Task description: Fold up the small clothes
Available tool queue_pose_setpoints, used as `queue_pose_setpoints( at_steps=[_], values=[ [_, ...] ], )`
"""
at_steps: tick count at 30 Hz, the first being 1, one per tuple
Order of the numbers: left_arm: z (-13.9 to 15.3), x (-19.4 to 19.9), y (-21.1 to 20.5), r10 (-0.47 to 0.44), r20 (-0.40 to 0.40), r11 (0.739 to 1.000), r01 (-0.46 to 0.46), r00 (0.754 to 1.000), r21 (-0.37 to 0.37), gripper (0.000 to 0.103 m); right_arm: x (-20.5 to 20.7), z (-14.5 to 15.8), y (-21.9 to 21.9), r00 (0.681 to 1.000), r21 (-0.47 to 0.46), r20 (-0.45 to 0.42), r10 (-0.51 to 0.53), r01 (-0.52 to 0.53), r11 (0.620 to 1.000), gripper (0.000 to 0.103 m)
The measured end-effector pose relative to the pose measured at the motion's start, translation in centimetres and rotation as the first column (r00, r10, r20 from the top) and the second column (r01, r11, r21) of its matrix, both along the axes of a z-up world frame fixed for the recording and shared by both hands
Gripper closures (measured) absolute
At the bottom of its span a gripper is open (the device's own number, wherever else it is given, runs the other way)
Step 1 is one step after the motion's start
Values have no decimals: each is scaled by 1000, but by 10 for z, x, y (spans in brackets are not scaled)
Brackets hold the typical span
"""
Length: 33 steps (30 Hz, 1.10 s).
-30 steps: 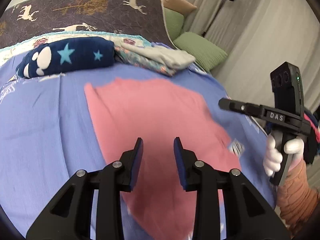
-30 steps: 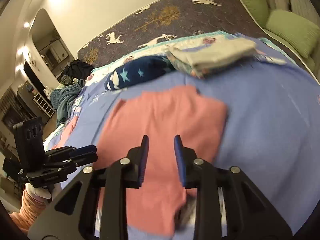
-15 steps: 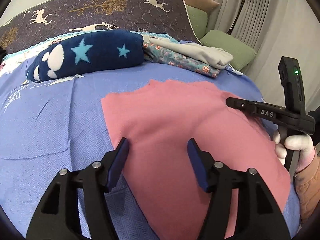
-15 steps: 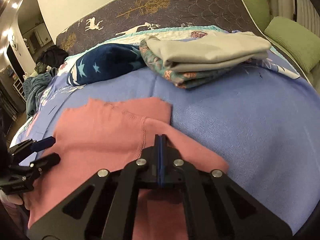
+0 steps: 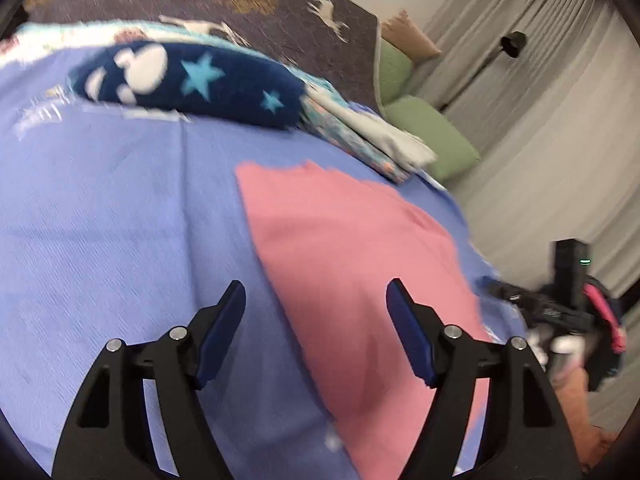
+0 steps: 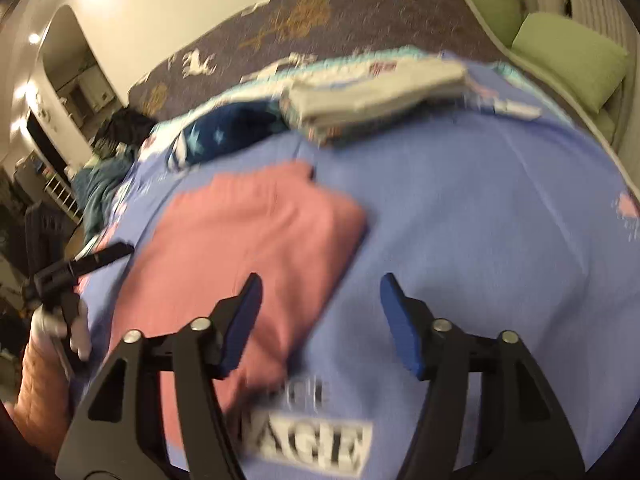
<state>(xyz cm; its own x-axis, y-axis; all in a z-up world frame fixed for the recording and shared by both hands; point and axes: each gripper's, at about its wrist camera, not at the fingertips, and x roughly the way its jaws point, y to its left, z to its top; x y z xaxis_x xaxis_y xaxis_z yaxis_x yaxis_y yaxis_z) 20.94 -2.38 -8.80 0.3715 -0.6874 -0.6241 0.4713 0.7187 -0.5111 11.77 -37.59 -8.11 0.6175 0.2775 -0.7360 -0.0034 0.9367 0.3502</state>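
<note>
Two sets of tongs hang over a bed with a blue cover (image 5: 120, 208), and both have just been opening. The left tongs (image 5: 316, 332) stand wide with nothing gripped; the near left edge of the pink garment (image 5: 352, 264) shows in the gap between their blue pads. The right tongs (image 6: 320, 320) are wide too and hold nothing, their left pad over the garment's right side, their right pad over bare cover. The pink garment lies flat on the cover, between the two tools. Farther back, a folded navy blanket with stars (image 5: 192, 80) lies beside a stack of folded clothes (image 6: 376, 96). Beyond these run a dark deer-print spread (image 6: 320, 20) and green cushions (image 6: 568, 56).
</note>
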Motion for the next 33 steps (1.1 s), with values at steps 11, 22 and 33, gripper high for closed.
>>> queue_pose_setpoints(
  at_steps=[11,22,33],
  values=[
    [-21,15,-43,-98,-55,995,97,994,-5,27,36,-19,27,988,116,-41,147,-141,983,18],
    [-23,60,-64,-128,-66,992,127,990,-20,32,96,-25,36,962,280,-12,271,-257,925,20],
    [-9,54,-55,-51,-29,999,51,998,-13,82,87,-16,45,981,174,13,192,-191,966,80]
  ],
)
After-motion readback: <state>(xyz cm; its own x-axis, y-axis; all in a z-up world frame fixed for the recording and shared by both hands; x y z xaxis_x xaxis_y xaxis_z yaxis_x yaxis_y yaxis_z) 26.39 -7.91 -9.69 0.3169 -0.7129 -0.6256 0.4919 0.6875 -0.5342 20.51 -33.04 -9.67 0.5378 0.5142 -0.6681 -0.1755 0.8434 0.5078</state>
